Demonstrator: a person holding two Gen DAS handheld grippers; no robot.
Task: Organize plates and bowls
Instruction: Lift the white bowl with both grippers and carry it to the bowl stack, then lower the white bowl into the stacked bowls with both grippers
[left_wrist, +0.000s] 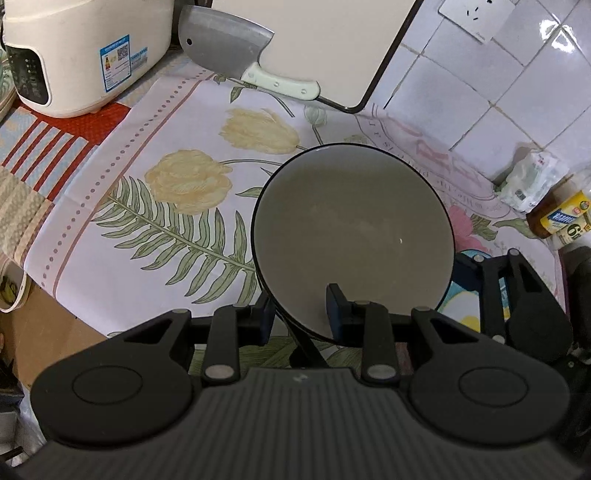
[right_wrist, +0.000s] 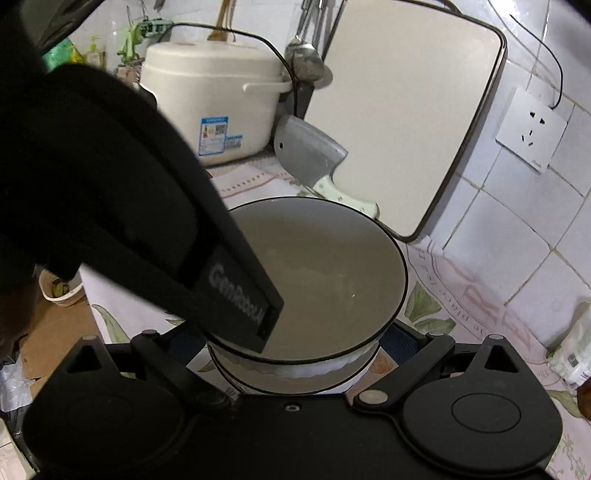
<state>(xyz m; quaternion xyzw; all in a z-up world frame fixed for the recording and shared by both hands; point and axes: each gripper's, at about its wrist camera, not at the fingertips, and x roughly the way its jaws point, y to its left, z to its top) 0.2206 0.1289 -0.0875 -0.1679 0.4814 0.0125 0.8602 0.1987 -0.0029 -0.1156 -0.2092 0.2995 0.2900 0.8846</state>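
A grey bowl with a dark rim is held above the flowered cloth. My left gripper is shut on its near rim, one finger inside the bowl and one outside. In the right wrist view the same grey bowl sits on top of a white bowl with a dark rim and a scalloped white piece between them. My right gripper is open, with its fingers on either side of the white bowl below. The left gripper's black body reaches over the bowl from the left.
A cream rice cooker stands at the back left. A cleaver leans on a cutting board against the tiled wall. A bottle and a plastic packet sit at the right. A wall socket is behind.
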